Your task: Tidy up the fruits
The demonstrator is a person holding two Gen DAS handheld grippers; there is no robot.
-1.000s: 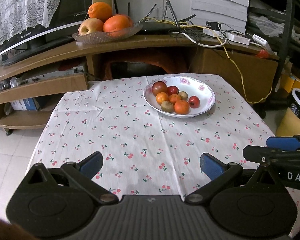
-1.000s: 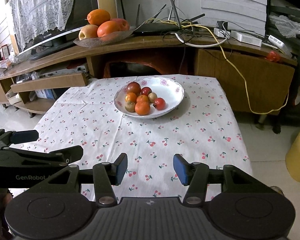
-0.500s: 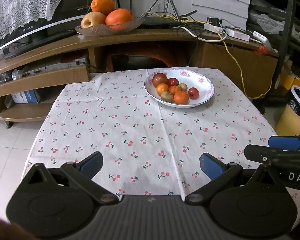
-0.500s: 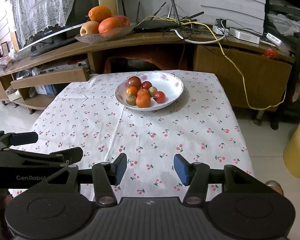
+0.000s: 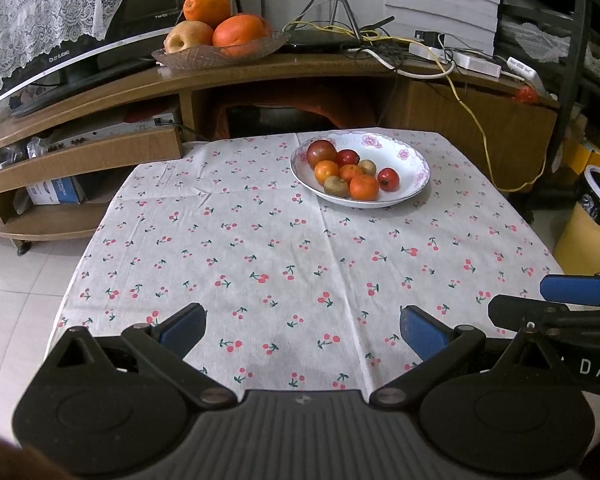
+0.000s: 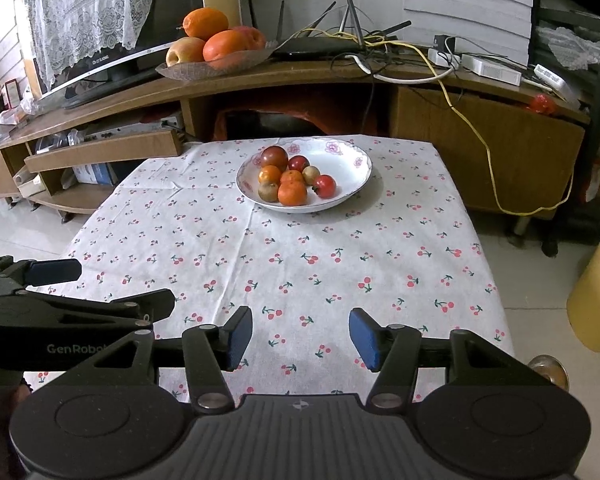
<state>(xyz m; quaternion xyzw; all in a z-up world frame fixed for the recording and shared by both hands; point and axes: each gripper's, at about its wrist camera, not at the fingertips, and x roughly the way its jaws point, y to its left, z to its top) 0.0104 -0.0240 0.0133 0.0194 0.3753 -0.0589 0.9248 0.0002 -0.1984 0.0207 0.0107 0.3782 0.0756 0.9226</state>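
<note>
While the left wrist view looked down over the table (image 5: 260, 240), the left hand-held gripper (image 5: 302, 330) stood wide open with nothing between its blue pads, low over the near edge of the cherry-printed cloth. The white bowl (image 5: 414, 184) with the small fruits (image 5: 350, 174) lay well ahead, at the far side of the table and a little to the right of this gripper's line. The bowl was round, so it gave no long axis to follow. At the right border of the same view, a part of the right hand-held gripper (image 5: 572, 292) was seen beside it. In the right wrist view, the right hand-held gripper (image 6: 300, 336) was about half open and also empty, and the bowl (image 6: 352, 188) sat far ahead, almost straight on its line, only a little to the left. I judge that the right hand was better lined up with the fruits (image 6: 292, 182), though neither was near them. Behind the table stood a wooden TV stand (image 6: 300, 76) with a glass dish of large oranges and an apple (image 6: 216, 46), a router and tangled cables. The floor was pale tile, and a yellow bin (image 6: 596, 304) stood at the right.
</note>
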